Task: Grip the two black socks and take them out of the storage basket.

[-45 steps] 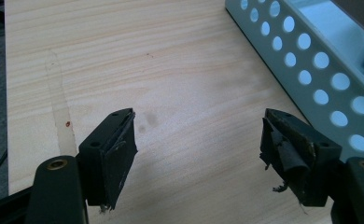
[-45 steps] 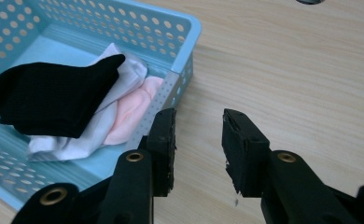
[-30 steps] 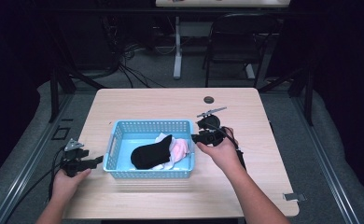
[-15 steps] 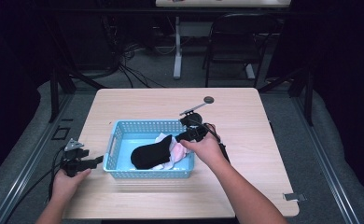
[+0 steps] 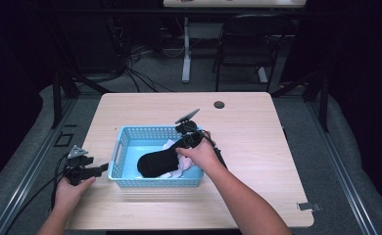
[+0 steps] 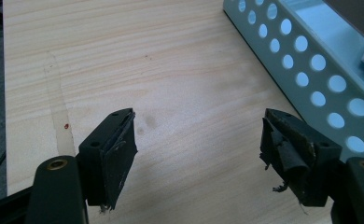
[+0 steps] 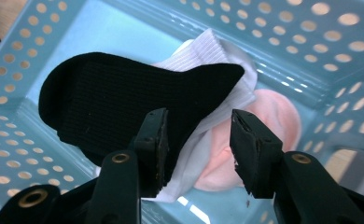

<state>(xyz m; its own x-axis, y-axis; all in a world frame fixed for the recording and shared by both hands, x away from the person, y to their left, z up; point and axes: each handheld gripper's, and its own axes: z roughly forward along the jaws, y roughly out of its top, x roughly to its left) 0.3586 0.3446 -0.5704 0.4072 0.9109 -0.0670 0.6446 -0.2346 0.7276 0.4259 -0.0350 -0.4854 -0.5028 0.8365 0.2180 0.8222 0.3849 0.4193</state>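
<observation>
Forearms reach in from six o'clock over a pale wooden bench (image 5: 257, 142). Right hand (image 5: 199, 155) stretches to the blue perforated basket (image 5: 152, 182) at the bench's centre, tilting the right gripper (image 7: 196, 140) down into it. Its jaws stand narrowly parted, holding nothing, poised just above the socks. Left hand (image 5: 72, 188) rests at the bench's eight o'clock edge, with the left gripper (image 6: 196, 140) pointing toward three o'clock at the basket's near wall; its jaws are spread wide over bare wood, just beside that wall.

One black sock (image 7: 124, 100) lies on top in the basket, over one white ribbed sock (image 7: 217, 60) and one pink item (image 7: 269, 121), partly covered and hard to identify. Right hand hides the basket's near right corner from above. One small dark round spot (image 5: 219, 104) sits at the bench's twelve o'clock edge, too small to make out.
</observation>
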